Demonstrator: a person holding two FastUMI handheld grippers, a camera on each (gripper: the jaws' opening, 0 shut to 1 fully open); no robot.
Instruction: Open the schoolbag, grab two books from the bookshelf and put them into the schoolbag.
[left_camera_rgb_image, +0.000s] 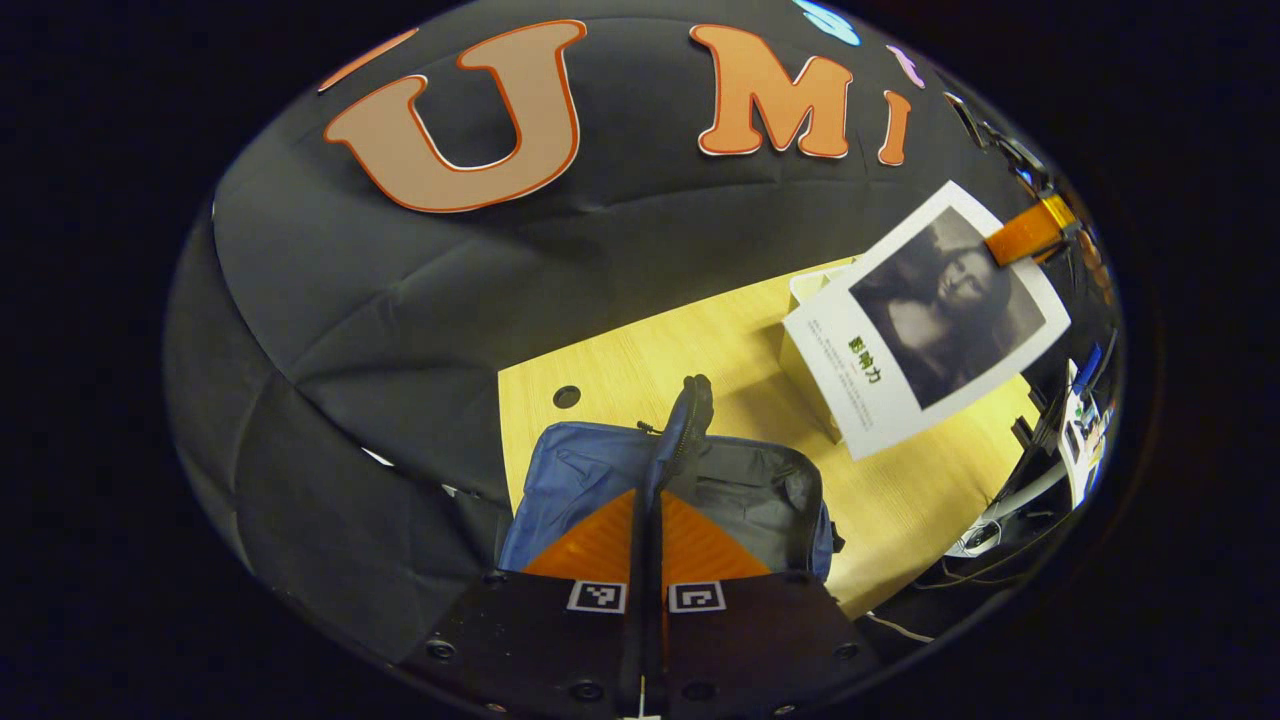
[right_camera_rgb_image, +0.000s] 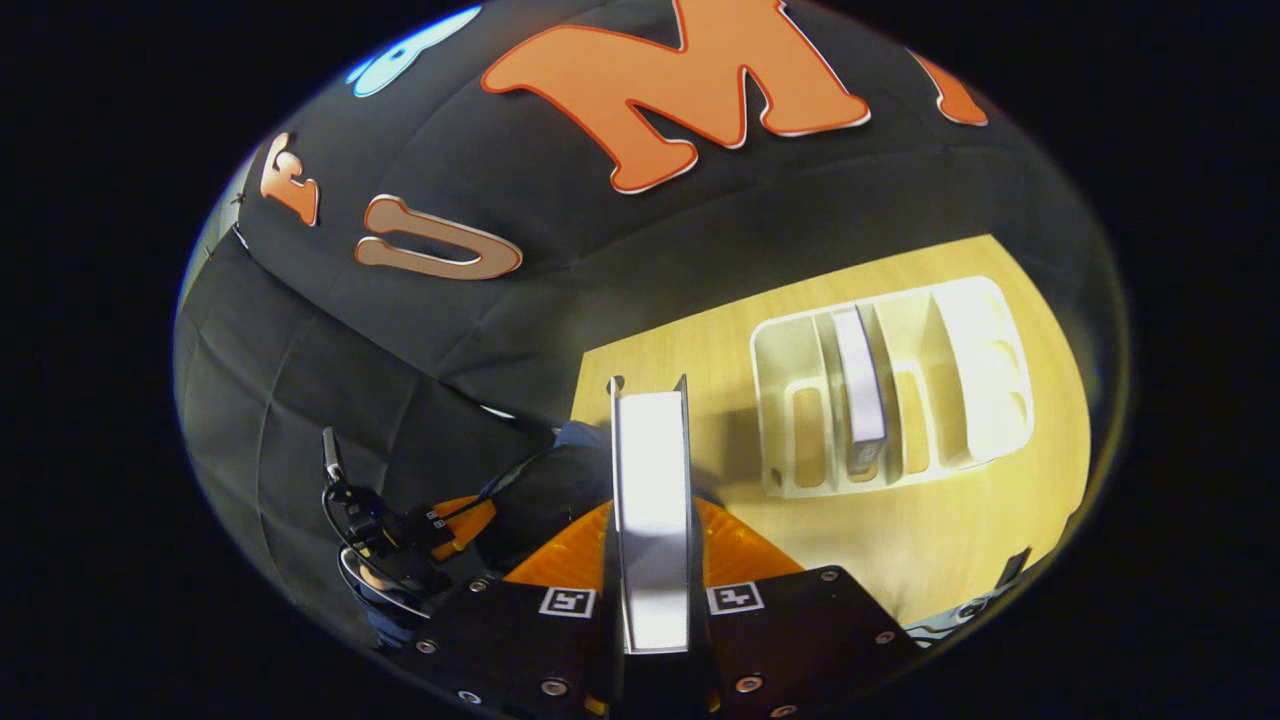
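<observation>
The blue schoolbag (left_camera_rgb_image: 585, 470) lies open on the wooden table (left_camera_rgb_image: 640, 370), its grey inside facing up. My left gripper (left_camera_rgb_image: 645, 505) is shut on the bag's black upper edge (left_camera_rgb_image: 688, 405) and holds it up. A book with a portrait cover (left_camera_rgb_image: 930, 320) hangs in the air at the right, pinched at its top corner by my right gripper (left_camera_rgb_image: 1020, 240). In the right gripper view that book (right_camera_rgb_image: 652, 480) stands edge-on between the closed fingers of the right gripper (right_camera_rgb_image: 652, 505). The white bookshelf (right_camera_rgb_image: 985, 370) holds one more book (right_camera_rgb_image: 860, 385). The left gripper (right_camera_rgb_image: 450, 525) is at the lower left, by the dark bag (right_camera_rgb_image: 560, 480).
The bookshelf (left_camera_rgb_image: 805, 375) stands partly hidden behind the held book. A round cable hole (left_camera_rgb_image: 566, 396) is in the tabletop near the back edge. Cables and white gear (left_camera_rgb_image: 1080, 430) sit off the table's right side. Black cloth walls close in behind and to the left.
</observation>
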